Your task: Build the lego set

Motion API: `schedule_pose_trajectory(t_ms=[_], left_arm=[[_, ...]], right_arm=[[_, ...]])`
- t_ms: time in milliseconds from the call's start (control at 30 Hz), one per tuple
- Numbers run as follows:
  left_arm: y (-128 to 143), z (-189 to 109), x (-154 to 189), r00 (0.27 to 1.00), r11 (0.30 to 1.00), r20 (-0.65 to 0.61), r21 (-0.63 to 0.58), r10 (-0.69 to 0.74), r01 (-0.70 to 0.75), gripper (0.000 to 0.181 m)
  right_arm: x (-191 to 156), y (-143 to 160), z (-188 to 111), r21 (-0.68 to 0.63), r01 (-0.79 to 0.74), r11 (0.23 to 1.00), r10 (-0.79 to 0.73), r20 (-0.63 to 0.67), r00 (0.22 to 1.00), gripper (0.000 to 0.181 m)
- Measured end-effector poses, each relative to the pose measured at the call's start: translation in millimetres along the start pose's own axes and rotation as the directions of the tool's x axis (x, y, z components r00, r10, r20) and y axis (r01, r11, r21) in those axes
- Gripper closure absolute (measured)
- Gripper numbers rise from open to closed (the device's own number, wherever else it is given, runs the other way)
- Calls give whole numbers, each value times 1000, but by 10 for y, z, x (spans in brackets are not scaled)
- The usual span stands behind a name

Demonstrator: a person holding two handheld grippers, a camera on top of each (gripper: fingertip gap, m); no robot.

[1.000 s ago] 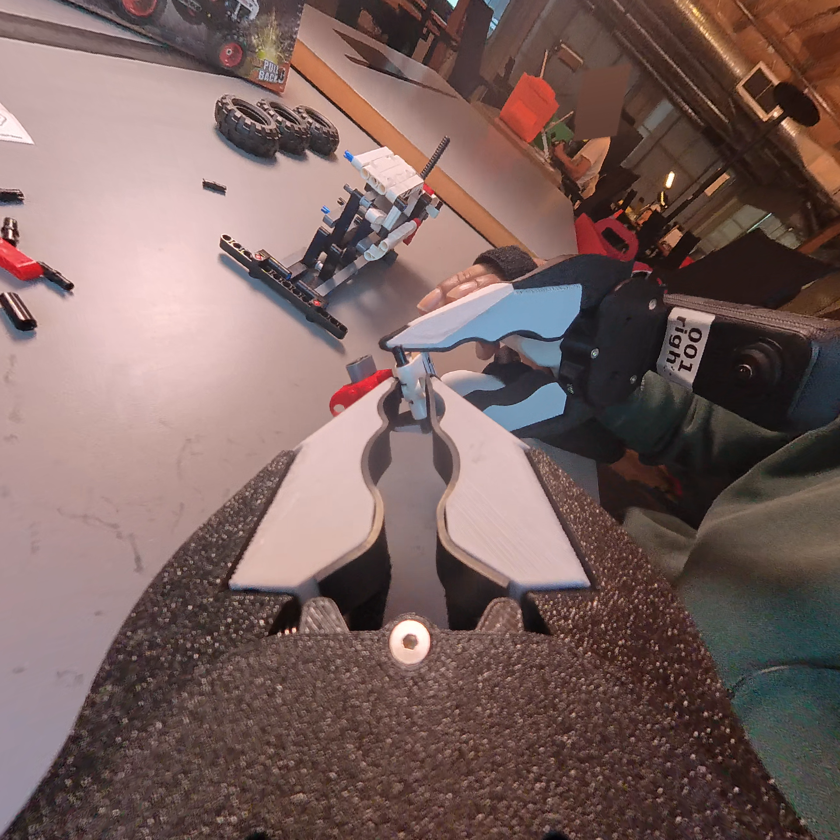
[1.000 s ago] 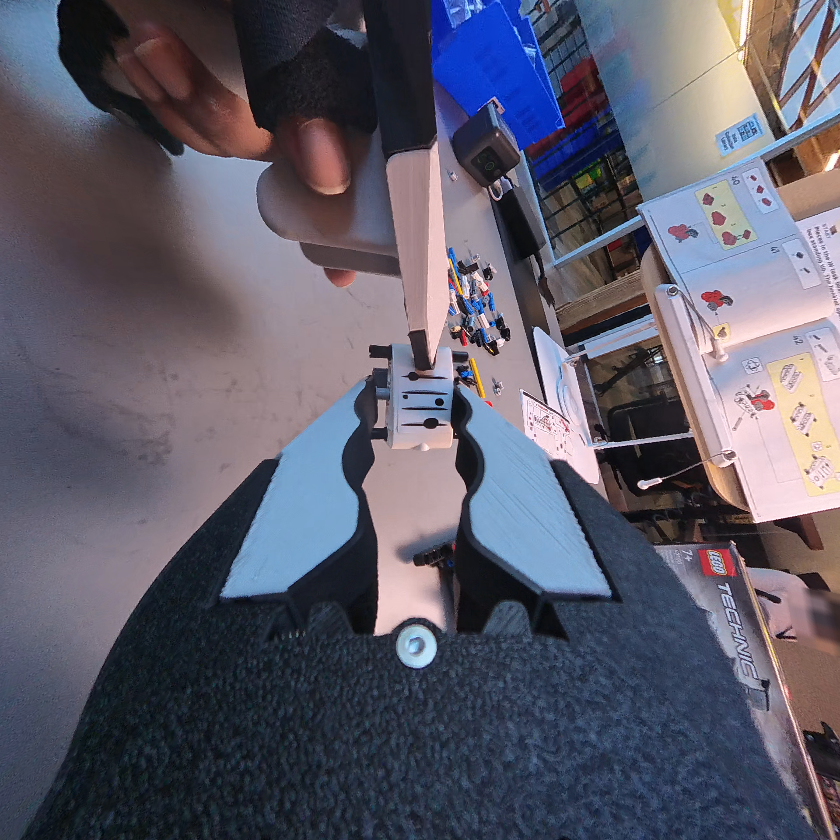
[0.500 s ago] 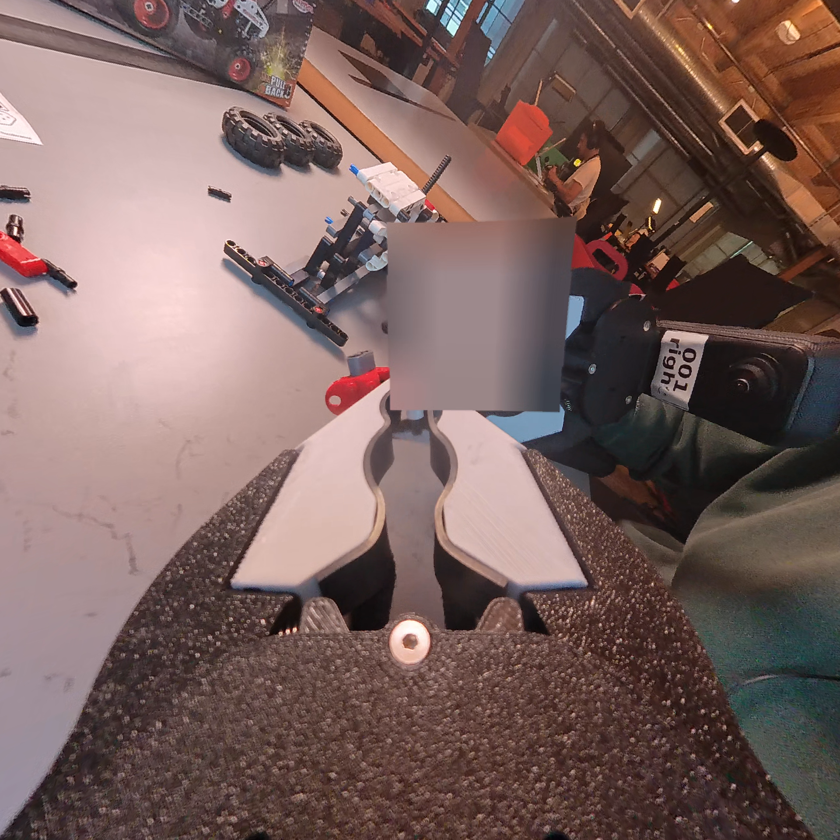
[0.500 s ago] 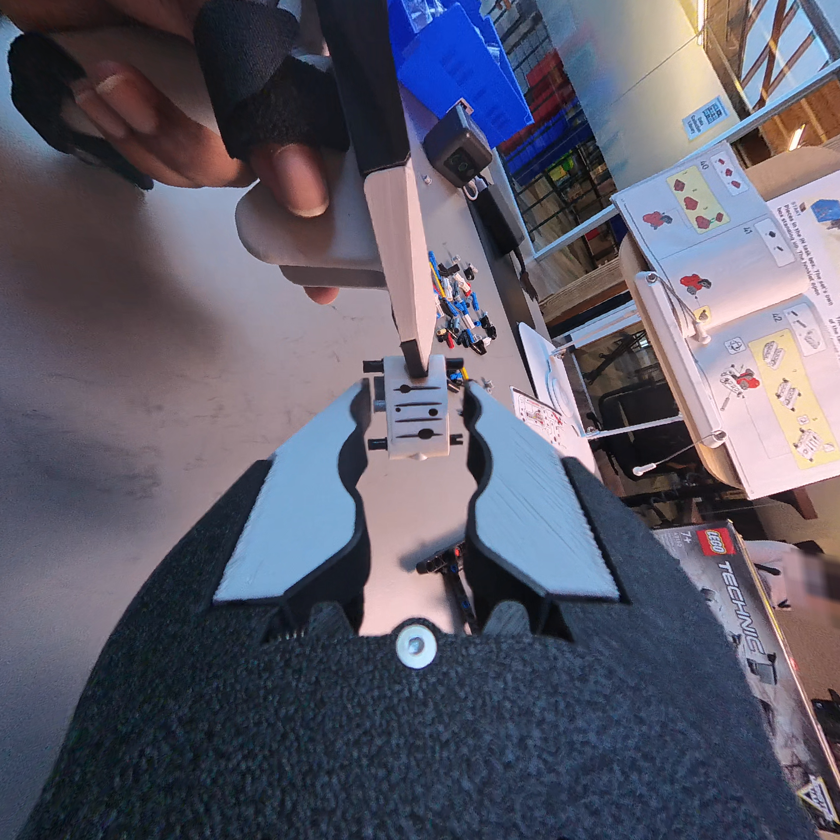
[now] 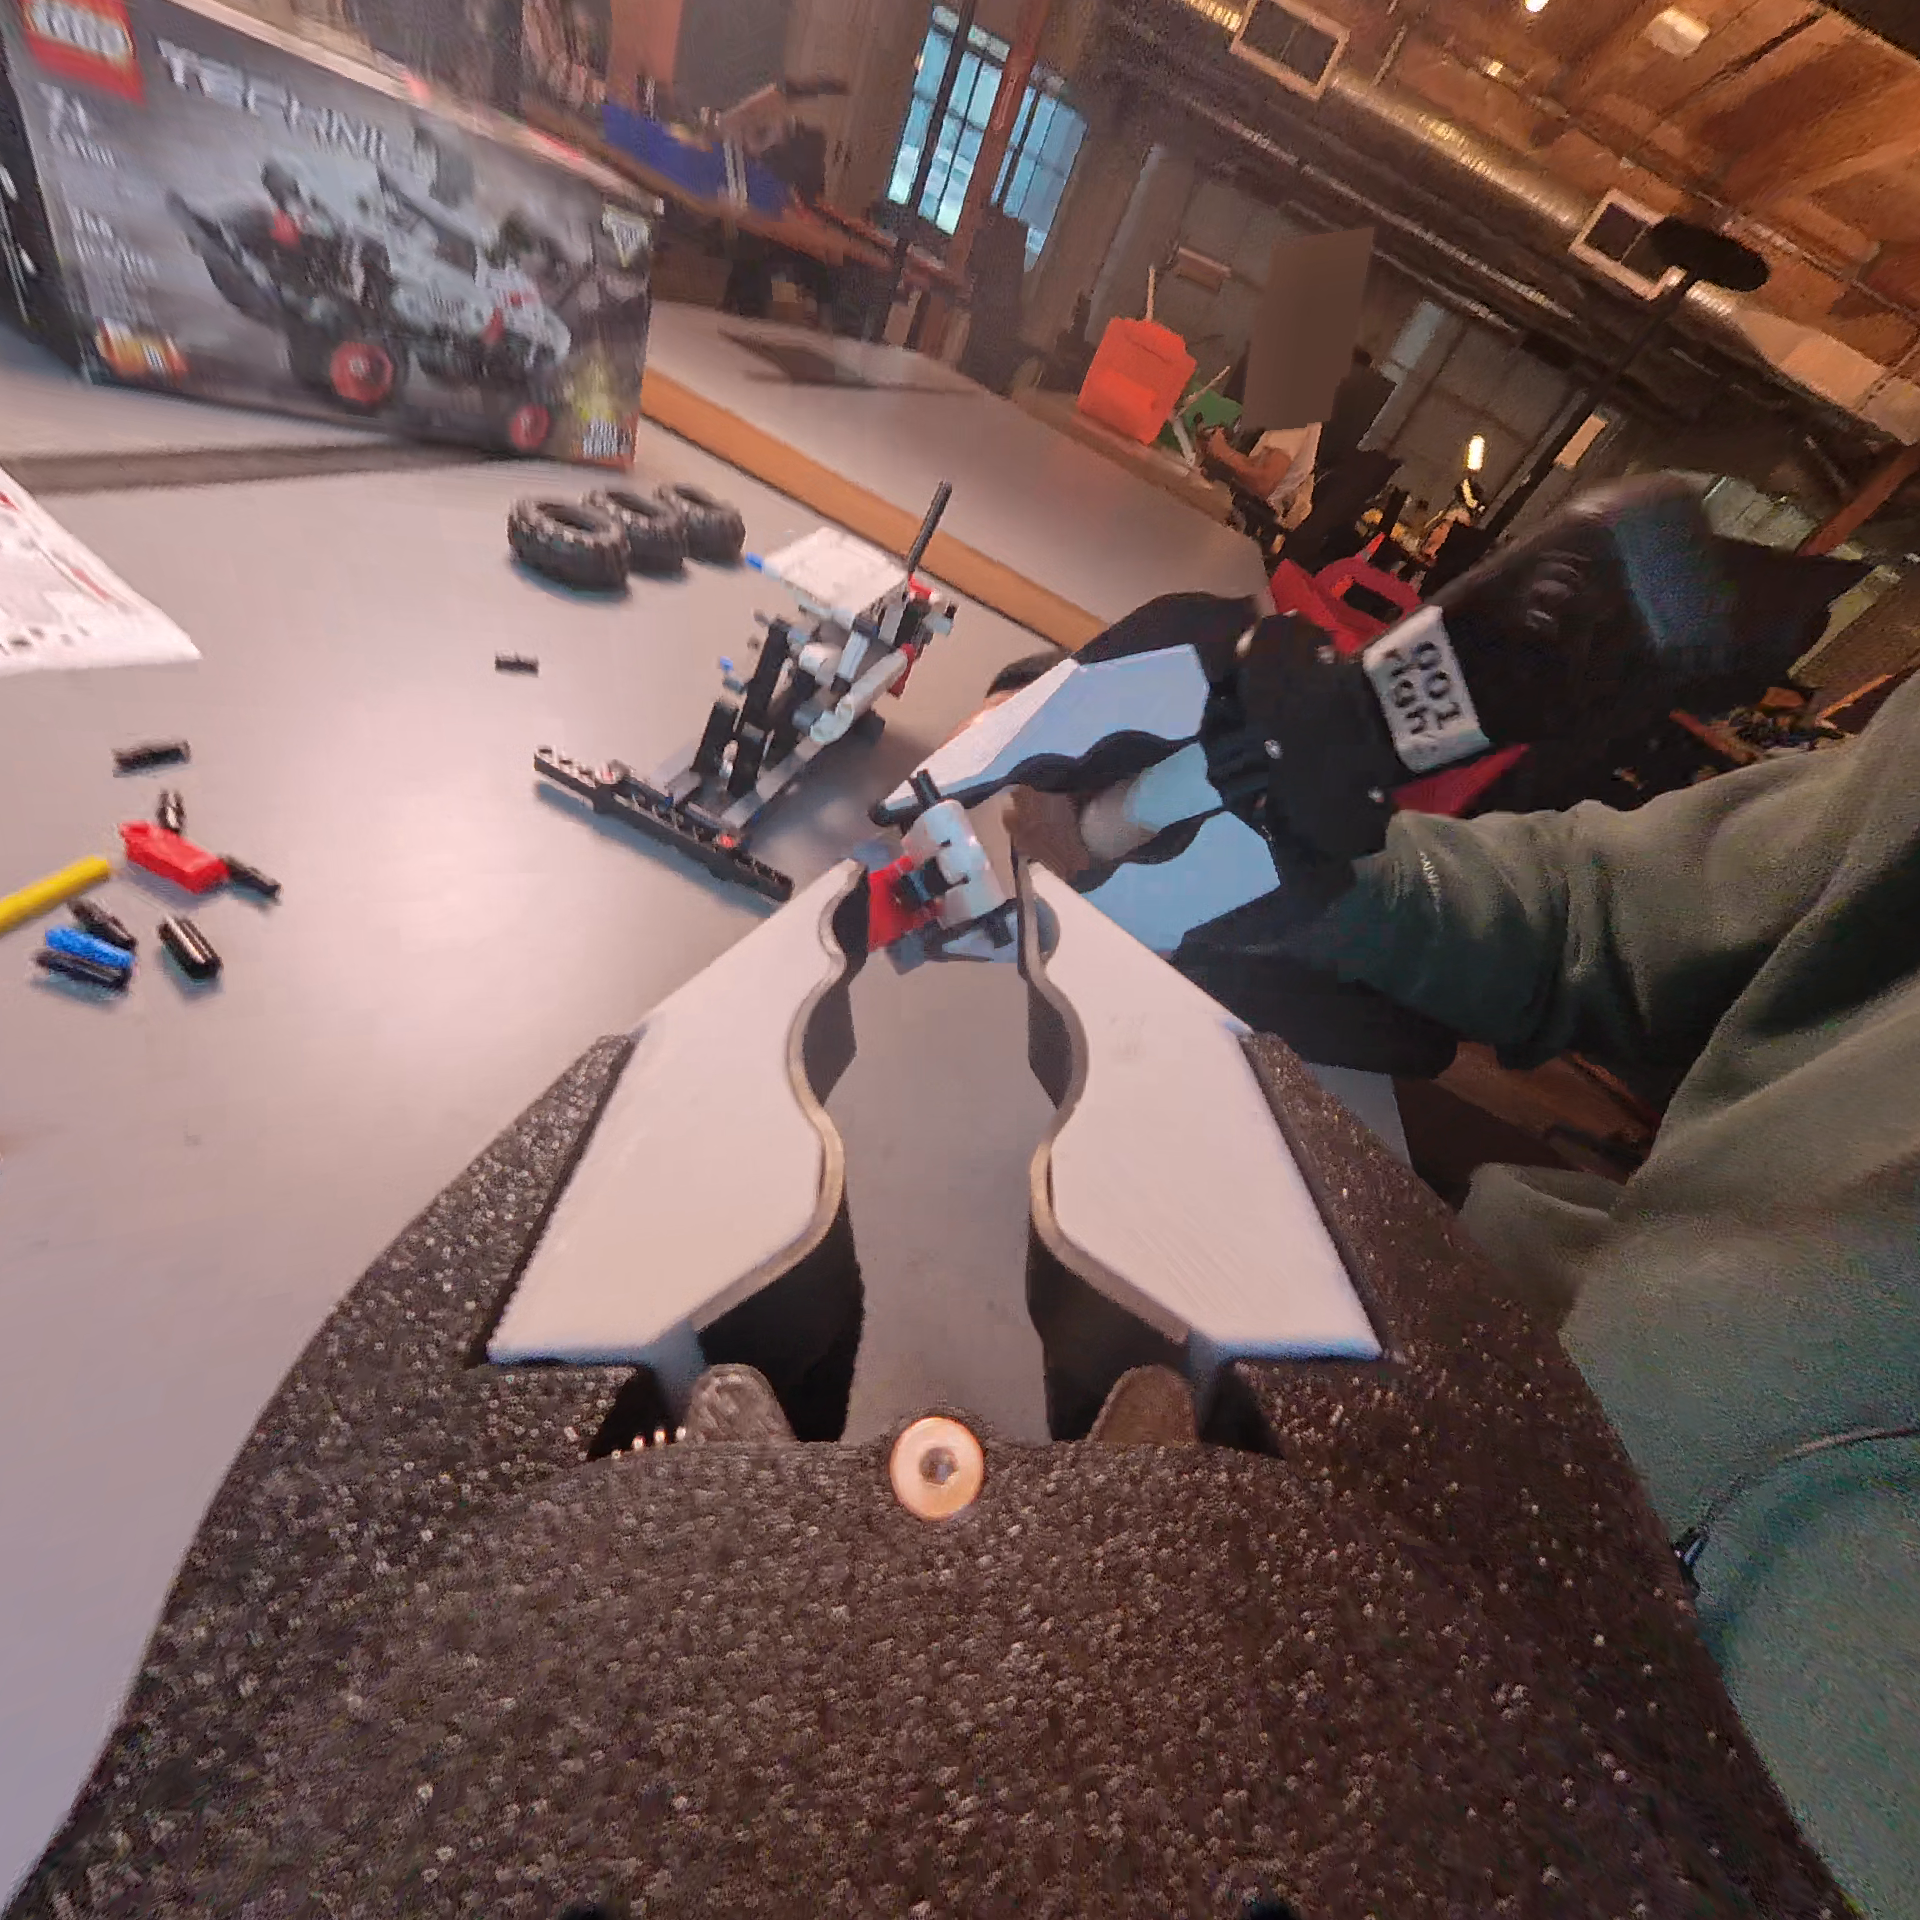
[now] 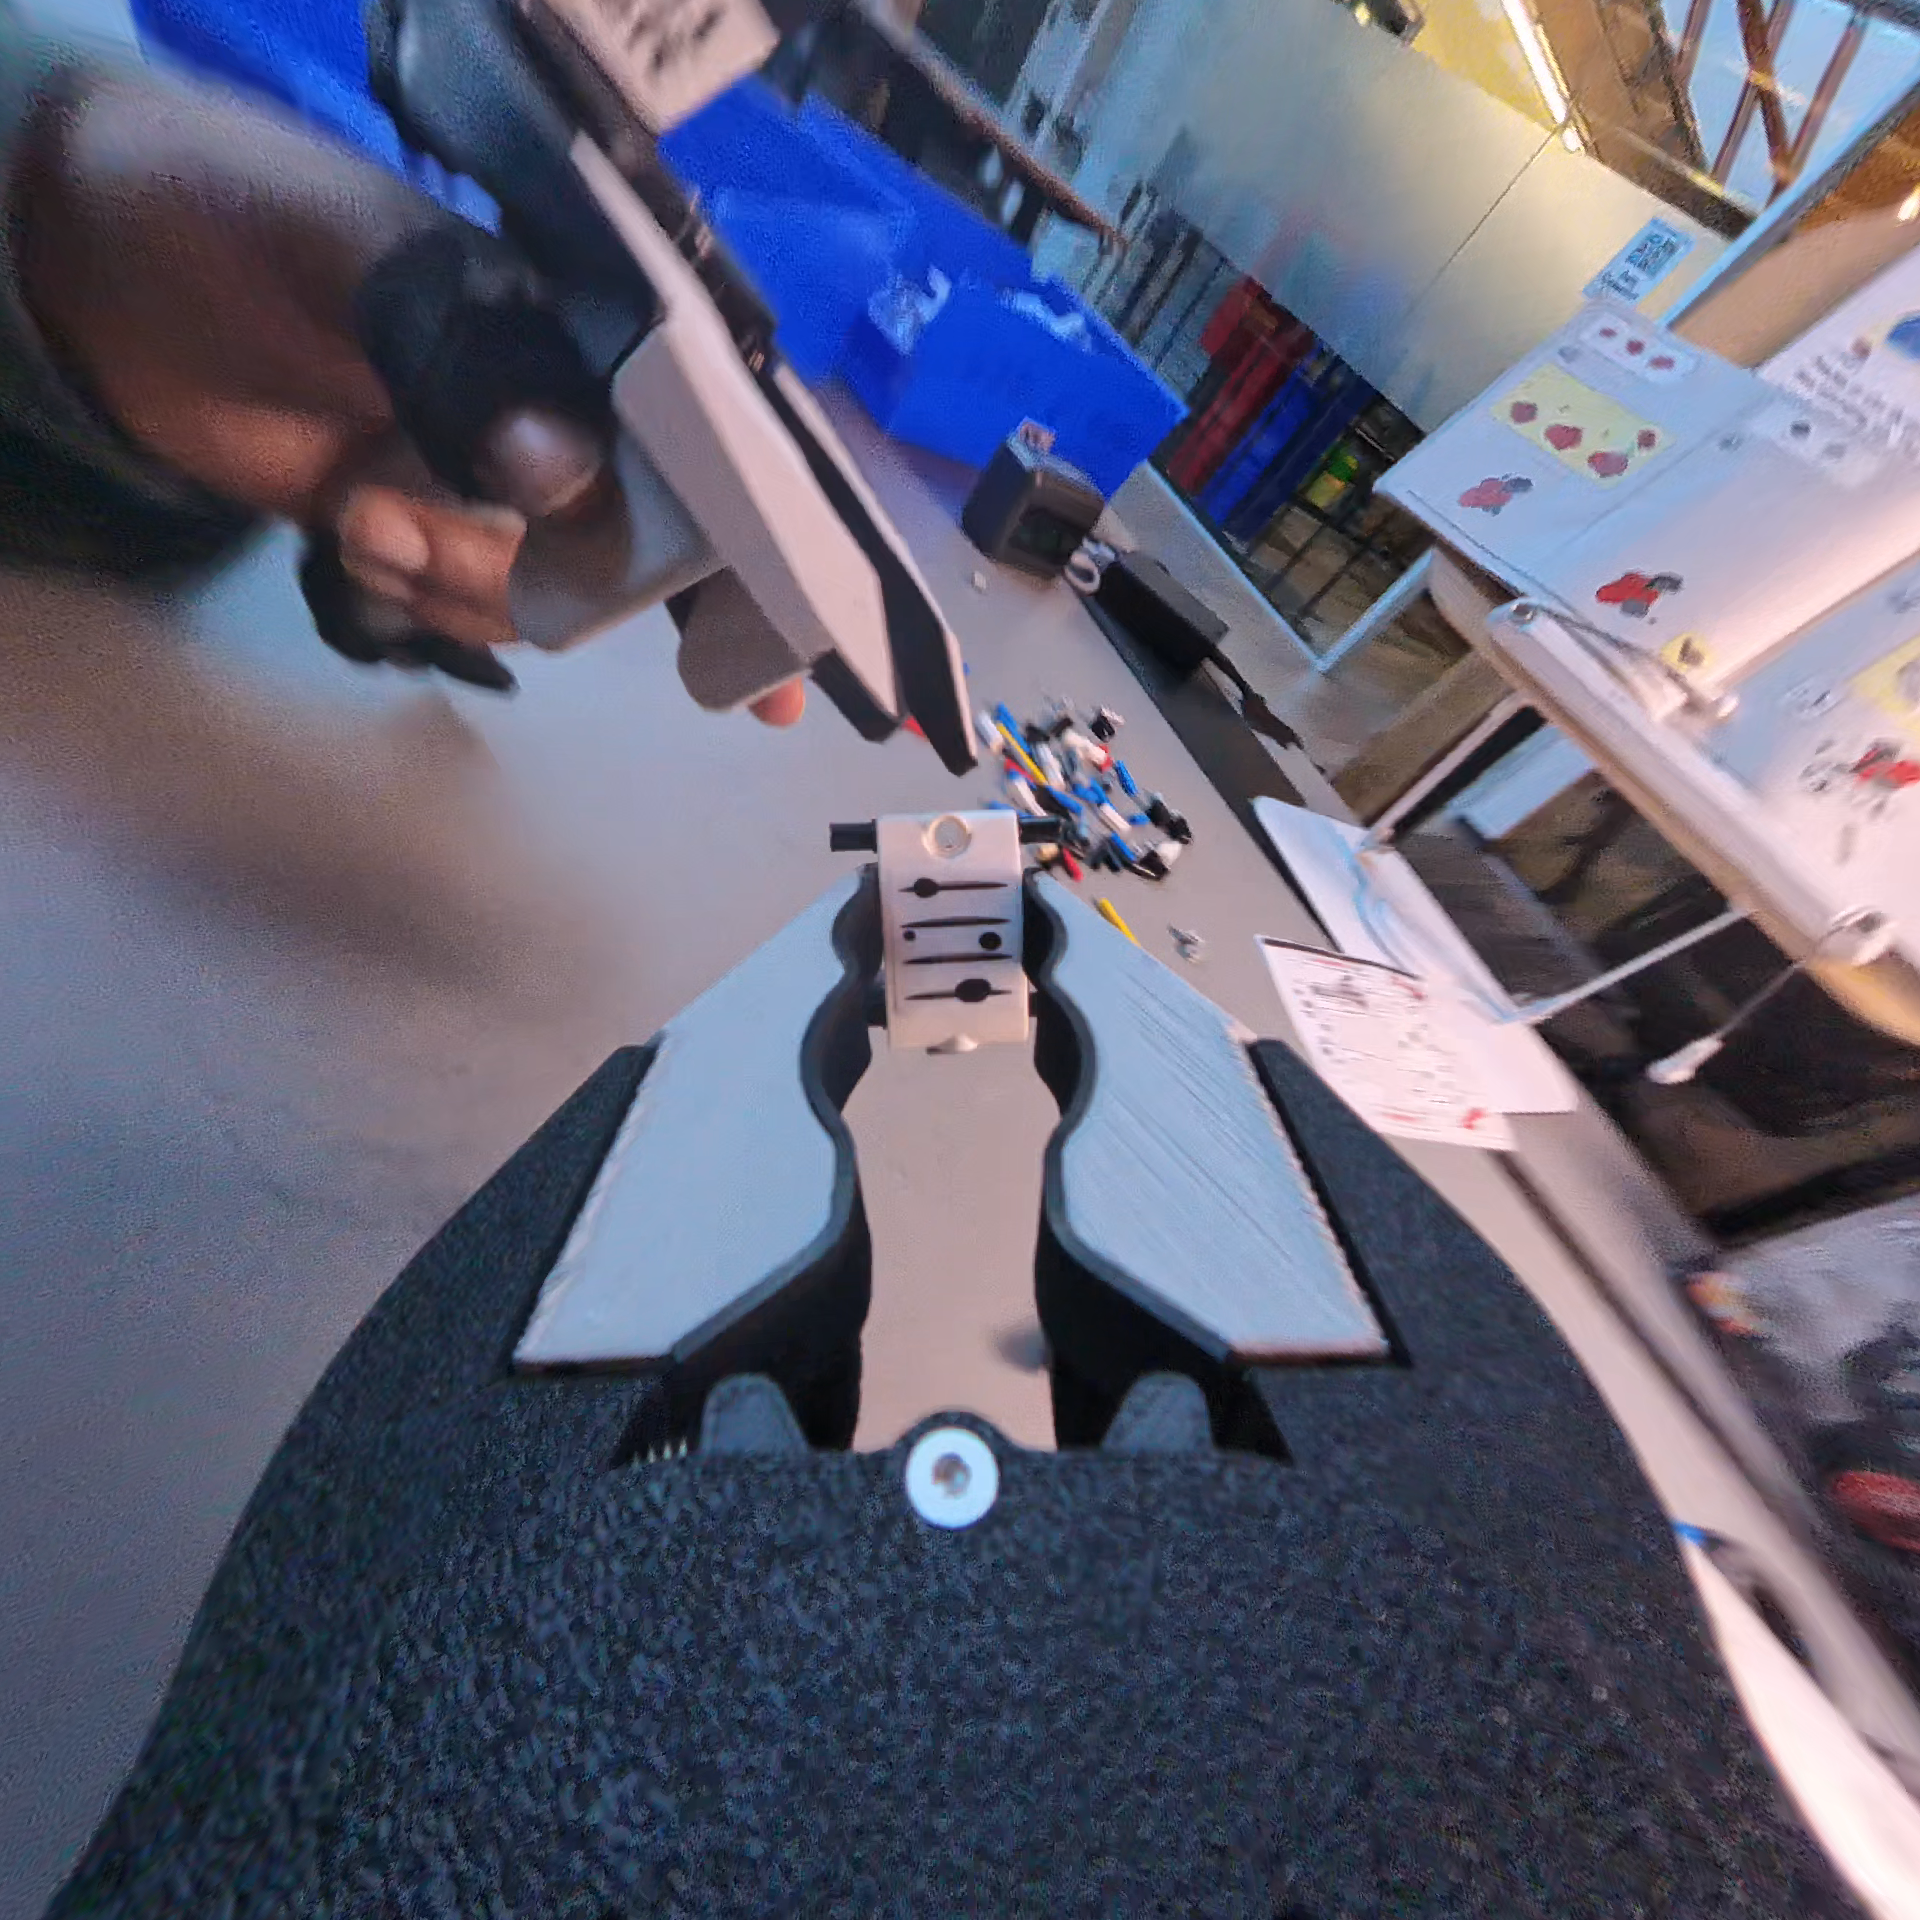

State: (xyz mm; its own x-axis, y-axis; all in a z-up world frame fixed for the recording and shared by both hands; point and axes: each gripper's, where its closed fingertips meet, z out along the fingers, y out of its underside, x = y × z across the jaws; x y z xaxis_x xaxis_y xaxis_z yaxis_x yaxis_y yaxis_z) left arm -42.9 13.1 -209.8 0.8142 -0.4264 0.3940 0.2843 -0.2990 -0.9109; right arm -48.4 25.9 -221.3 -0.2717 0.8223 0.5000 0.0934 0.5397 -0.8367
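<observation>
Left gripper [image 5: 930, 914] is spread wide, empty, tips just beside the white block [image 6: 953, 928] (red piece [image 5: 883, 909] sits there too), likely freed to fetch a pin. Right gripper [image 6: 948, 940] clamps the block off the table [image 5: 364, 1039], reaching across from the right, chassis [image 5: 790, 707] mid-table behind
</observation>
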Motion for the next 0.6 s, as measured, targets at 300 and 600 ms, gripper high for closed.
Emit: schedule_pose_trajectory(t_ms=[300, 600], left_arm=[[-66, -5, 189, 990, 999, -133, 32, 44, -40, 135], [-85, 130, 348, 964, 995, -252, 16, -90, 97, 147]], right_arm=[[395, -439, -359, 190, -911, 366, 733, 545, 408, 154], [128, -434, -228, 46, -948, 316, 736, 618, 275, 155]])
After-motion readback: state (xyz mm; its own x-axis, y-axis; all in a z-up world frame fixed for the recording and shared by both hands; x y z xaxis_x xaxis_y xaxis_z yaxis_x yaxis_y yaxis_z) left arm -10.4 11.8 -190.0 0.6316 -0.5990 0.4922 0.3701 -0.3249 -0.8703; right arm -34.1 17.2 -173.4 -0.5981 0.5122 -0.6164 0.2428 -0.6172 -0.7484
